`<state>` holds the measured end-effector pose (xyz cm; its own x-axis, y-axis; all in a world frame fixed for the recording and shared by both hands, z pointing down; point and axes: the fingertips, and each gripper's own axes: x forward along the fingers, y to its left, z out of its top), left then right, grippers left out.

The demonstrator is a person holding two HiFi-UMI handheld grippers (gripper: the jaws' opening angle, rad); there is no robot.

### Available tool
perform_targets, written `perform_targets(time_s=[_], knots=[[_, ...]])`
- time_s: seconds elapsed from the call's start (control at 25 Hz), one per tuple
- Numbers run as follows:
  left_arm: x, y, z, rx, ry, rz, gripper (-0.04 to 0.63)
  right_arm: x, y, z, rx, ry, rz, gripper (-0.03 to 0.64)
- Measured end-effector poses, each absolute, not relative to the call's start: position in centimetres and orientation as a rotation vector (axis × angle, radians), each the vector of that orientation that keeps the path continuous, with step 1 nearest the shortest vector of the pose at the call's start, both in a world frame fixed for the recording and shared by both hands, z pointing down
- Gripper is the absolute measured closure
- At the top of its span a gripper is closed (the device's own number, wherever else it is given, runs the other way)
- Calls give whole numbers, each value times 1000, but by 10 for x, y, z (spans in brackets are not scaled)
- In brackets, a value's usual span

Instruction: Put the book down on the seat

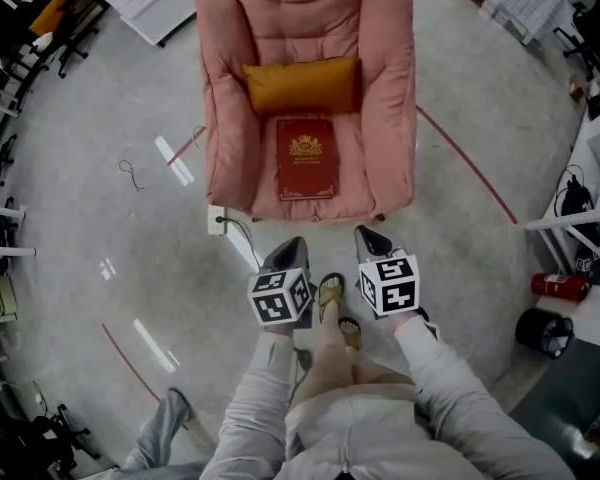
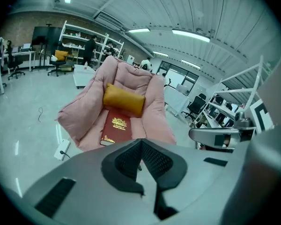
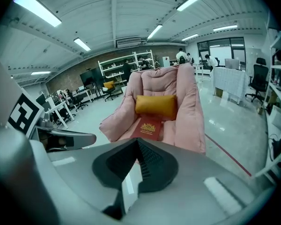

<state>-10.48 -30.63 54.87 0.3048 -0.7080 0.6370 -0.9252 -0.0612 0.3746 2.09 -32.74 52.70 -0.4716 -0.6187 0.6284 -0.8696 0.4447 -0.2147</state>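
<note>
A dark red book [image 1: 306, 158] with a gold crest lies flat on the seat of a pink armchair [image 1: 355, 183], just in front of an orange cushion [image 1: 302, 85]. Both gripper views show the book [image 2: 117, 128] [image 3: 151, 127] lying there, untouched. My left gripper [image 1: 292, 243] and right gripper [image 1: 368, 234] hang side by side over the floor, short of the chair's front edge. The left gripper [image 2: 141, 142] has its jaws together with nothing between them. The right gripper [image 3: 138, 142] also has its jaws meeting, empty.
A white power strip [image 1: 217, 218] with a cable lies by the chair's front left corner. A red floor line [image 1: 470, 163] runs to the right. A fire extinguisher [image 1: 558, 286] and a black bin [image 1: 542, 330] stand by shelving at right. My sandalled feet [image 1: 330, 293] are below the grippers.
</note>
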Motion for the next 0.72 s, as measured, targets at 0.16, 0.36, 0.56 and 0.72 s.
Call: perform_targets(time_s=[0.16, 0.36, 0.56, 0.72], knots=[[-99, -285, 542, 1817, -1465, 357, 590, 27, -308, 521, 1241, -2239, 714, 618], [-96, -265, 534, 1813, -1469, 352, 590, 33, -290, 513, 1231, -2239, 690, 618], [-96, -250, 527, 1803, -1477, 337, 590, 31, -276, 505, 1218, -2255, 666, 618], [-96, -243, 520, 1817, -1478, 341, 591, 28, -265, 500, 1209, -2268, 655, 618]])
